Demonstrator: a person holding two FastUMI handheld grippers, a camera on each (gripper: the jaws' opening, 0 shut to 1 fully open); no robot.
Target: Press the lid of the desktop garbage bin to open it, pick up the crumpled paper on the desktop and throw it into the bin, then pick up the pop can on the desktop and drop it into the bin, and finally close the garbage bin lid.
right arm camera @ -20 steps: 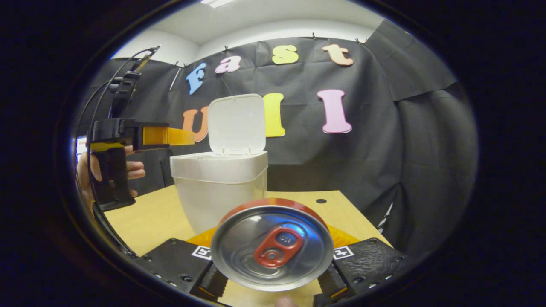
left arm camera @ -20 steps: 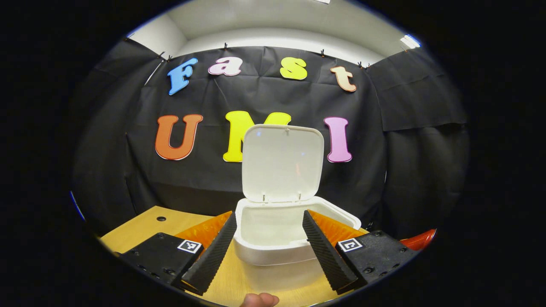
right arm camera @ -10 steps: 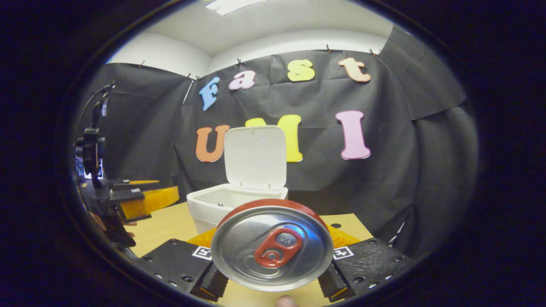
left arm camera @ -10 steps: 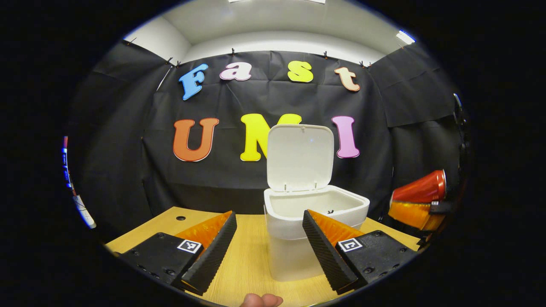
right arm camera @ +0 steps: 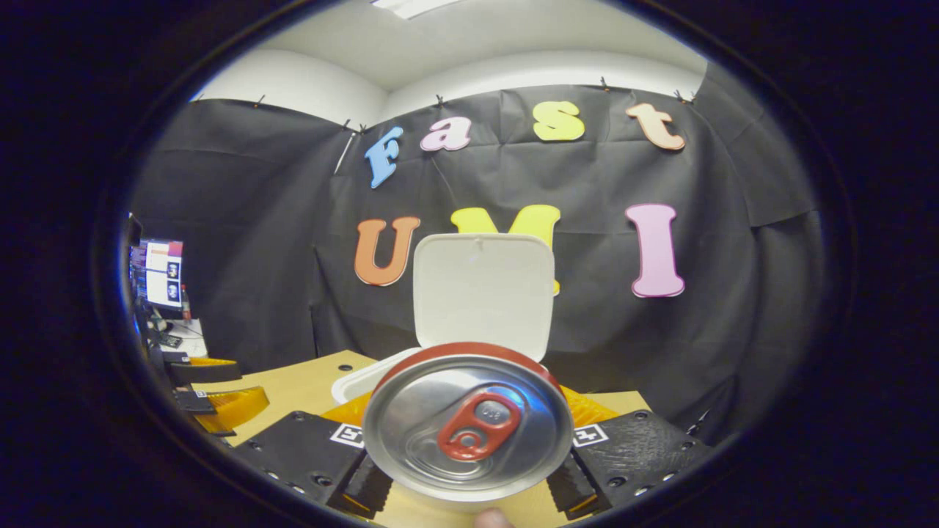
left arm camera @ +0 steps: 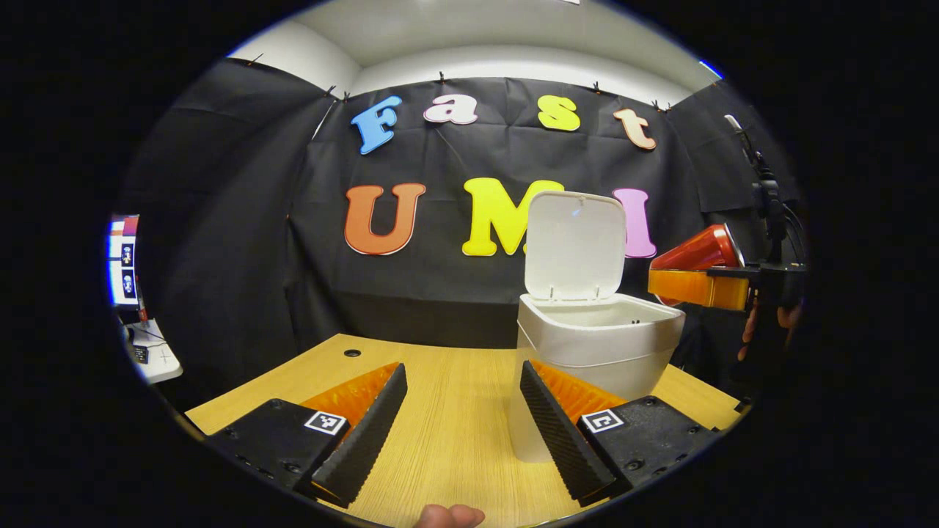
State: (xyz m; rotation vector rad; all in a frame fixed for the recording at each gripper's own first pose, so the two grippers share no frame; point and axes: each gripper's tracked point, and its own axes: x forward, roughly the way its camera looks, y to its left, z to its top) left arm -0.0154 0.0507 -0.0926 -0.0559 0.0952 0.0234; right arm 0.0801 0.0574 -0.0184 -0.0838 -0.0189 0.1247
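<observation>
Pop can (right arm camera: 467, 425) sits clamped between the jaws of the right gripper (right arm camera: 467, 469), its silver top and red pull tab turned toward the camera in the right gripper view. Just behind and below it the white garbage bin (right arm camera: 352, 383) stands on the wooden table (right arm camera: 308, 374), with its lid (right arm camera: 483, 293) swung upright. In the left gripper view the same can (left arm camera: 697, 251) shows as a red cylinder held high, beside and slightly above the bin's rim (left arm camera: 601, 323), and fingers of the hand holding that gripper (left arm camera: 748, 334) are partly visible below it. The left gripper (left arm camera: 462, 411) hovers low over the table with its jaws spread wide and nothing between them; the bin stands just beyond its right finger. A monitor (left arm camera: 123, 260) glows at the far left edge of the booth.
</observation>
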